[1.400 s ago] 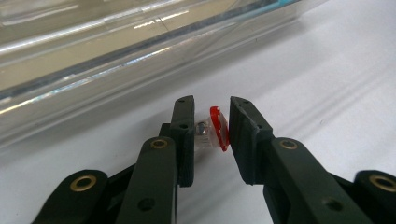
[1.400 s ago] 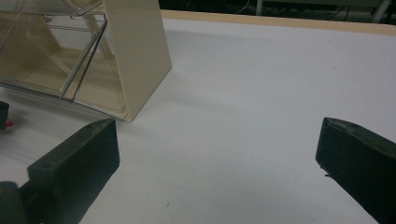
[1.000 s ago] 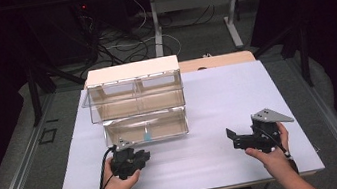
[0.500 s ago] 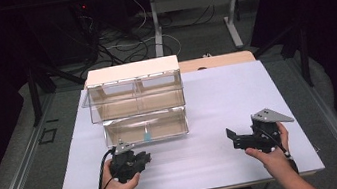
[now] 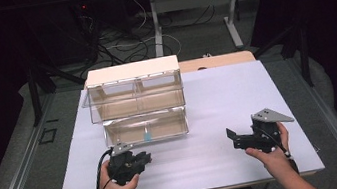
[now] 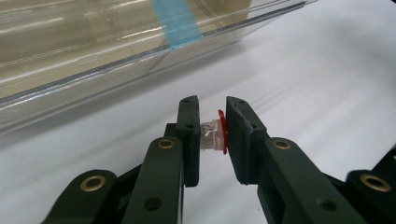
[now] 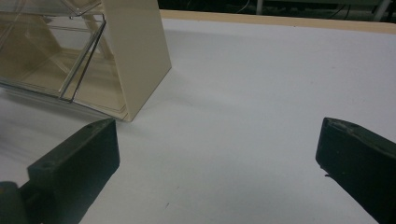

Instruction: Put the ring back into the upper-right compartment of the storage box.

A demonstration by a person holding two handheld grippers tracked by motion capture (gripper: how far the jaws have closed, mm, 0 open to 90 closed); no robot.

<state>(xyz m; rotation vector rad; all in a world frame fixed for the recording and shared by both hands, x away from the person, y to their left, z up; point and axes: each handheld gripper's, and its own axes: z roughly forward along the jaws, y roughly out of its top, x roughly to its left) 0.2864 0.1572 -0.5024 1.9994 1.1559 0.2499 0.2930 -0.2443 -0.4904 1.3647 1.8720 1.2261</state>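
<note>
Left gripper (image 6: 212, 135) clamped on a small clear piece with red disc (image 6: 215, 134), just before the lower drawer (image 5: 145, 127) ahead. Right gripper (image 7: 217, 154) spread wide, empty, well off to the side on the table (image 5: 236, 89).

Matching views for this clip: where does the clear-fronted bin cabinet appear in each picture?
High view: bin cabinet left of centre, beyond the left tongs.
Left gripper view: its lower clear drawer spans the top.
Right gripper view: upper left, beige side facing.
Shared landmark: white table sheet.
</note>
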